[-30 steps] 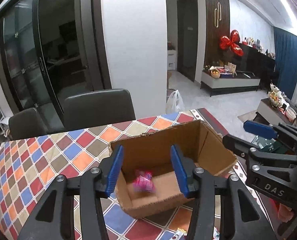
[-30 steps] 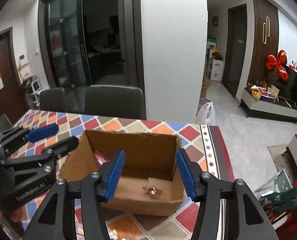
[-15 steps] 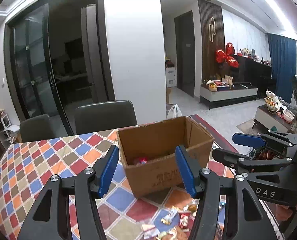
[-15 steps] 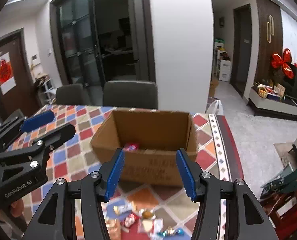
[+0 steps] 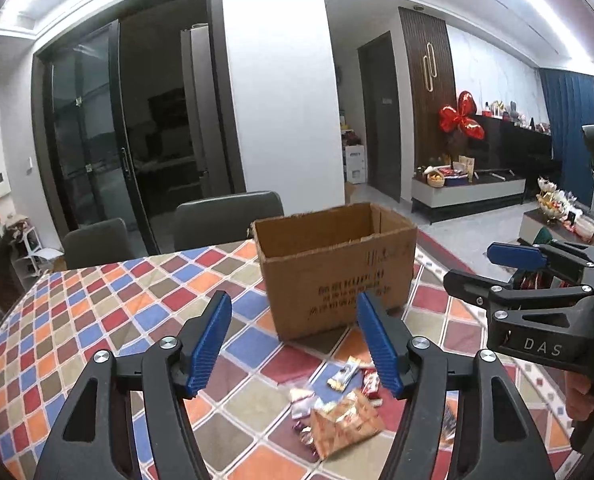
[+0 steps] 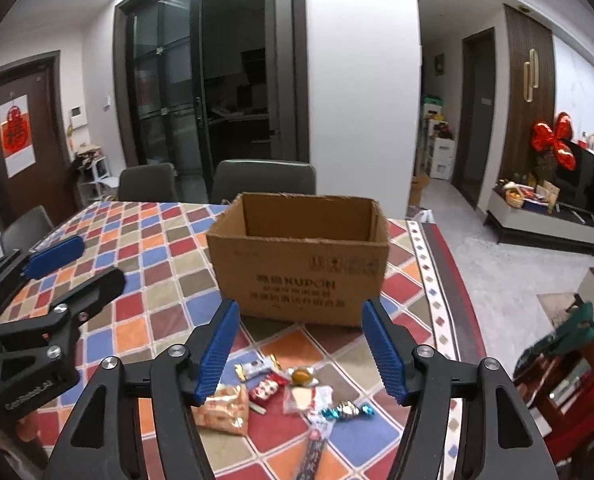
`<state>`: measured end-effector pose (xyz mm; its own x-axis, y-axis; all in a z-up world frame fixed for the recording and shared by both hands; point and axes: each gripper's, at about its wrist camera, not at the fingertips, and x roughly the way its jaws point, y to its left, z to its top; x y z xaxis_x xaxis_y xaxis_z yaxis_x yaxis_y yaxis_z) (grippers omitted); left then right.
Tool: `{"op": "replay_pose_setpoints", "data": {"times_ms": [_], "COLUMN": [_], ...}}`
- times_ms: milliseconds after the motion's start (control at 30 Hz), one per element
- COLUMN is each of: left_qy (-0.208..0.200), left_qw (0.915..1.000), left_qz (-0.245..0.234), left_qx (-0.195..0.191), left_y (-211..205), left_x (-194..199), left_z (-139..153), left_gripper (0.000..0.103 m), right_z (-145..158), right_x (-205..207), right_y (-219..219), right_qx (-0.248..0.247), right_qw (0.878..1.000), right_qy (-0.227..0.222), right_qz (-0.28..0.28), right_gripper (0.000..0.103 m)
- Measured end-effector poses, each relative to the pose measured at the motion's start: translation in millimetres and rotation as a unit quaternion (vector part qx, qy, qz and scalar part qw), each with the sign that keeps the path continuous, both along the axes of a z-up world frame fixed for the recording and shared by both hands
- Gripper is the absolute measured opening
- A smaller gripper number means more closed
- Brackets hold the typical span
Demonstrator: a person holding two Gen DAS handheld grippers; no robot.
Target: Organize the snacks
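Both grippers, left gripper [image 5: 295,338] and right gripper [image 6: 299,346], withdrawn from open brown cardboard box [image 6: 301,256], jaws wide, empty; next: descend onto loose wrapped snacks [image 6: 289,392] on chequered tablecloth [image 6: 149,264].

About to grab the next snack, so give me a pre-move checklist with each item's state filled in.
1. Left gripper jaws open and empty: ok.
2. Right gripper jaws open and empty: ok.
3. Snacks left on the table, in front of the box: ok.
4. Box upright, top open: ok.
5. Room left inside the box: cannot tell, the floor of the box is hidden.
6. Grippers apart from each other: ok.
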<state>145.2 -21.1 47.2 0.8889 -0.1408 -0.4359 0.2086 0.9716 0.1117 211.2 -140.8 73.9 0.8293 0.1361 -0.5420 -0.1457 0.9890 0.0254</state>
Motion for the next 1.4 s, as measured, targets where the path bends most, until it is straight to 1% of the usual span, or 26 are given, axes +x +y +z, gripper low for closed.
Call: {"op": "replay_pose_setpoints", "data": {"times_ms": [100, 267, 433, 500, 600, 633, 700, 800, 867, 1000, 1167, 1333, 1400], "left_qy": [0.014, 0.039, 0.047, 0.059, 0.09, 0.1, 0.118, 0.142, 0.158, 0.191, 0.202, 0.211, 0.215], "left_qw": [0.9999, 0.9992, 0.9984, 0.9976, 0.9953, 0.9944, 0.9924, 0.9892, 0.9868, 0.9811, 0.9788, 0.9769, 0.9761], "left_qz": [0.001, -0.005, -0.011, -0.015, -0.018, -0.02, -0.026, -0.03, -0.03, -0.029, -0.026, -0.026, -0.025], "left_qx": [0.002, 0.007, 0.03, 0.033, 0.03, 0.028, 0.025, 0.022, 0.018, -0.009, -0.027, -0.025, -0.024], "left_y": [0, -2, -7, -6, -5, -5, -3, -4, -4, 0, -1, -7, -9], "left_x": [-6, -15, -16, -15, -8, -6, -2, 5, 12, 27, 39, 50, 52], "left_z": [-17, -45, -69, -81, -97, -102, -111, -123, -131, -144, -150, -156, -159], "left_gripper": [0.065, 0.065, 0.066, 0.066, 0.066, 0.067, 0.072, 0.072, 0.072, 0.072, 0.072, 0.072, 0.072], "right_z": [-17, -49, -85, -97, -114, -121, -130, -145, -150, -159, -162, -164, -166], "right_x": [-7, -15, -23, -23, -22, -22, -21, -18, -16, -15, -12, -8, -6], "right_y": [2, -5, -11, -13, -16, -18, -18, -19, -19, -18, -16, -16, -16], "right_qx": [-0.01, 0.005, 0.019, 0.027, 0.031, 0.033, 0.035, 0.038, 0.039, 0.031, 0.031, 0.035, 0.037], "right_qw": [1.0, 0.998, 0.994, 0.992, 0.988, 0.986, 0.984, 0.979, 0.977, 0.975, 0.974, 0.973, 0.972], "right_qy": [0.009, 0.051, 0.1, 0.118, 0.141, 0.151, 0.164, 0.187, 0.194, 0.203, 0.207, 0.21, 0.212], "right_qz": [-0.006, -0.02, -0.036, -0.043, -0.055, -0.062, -0.067, -0.072, -0.075, -0.085, -0.087, -0.091, -0.091], "right_gripper": [0.064, 0.064, 0.064, 0.064, 0.064, 0.064, 0.064, 0.064, 0.064, 0.064, 0.064, 0.063, 0.058]}}
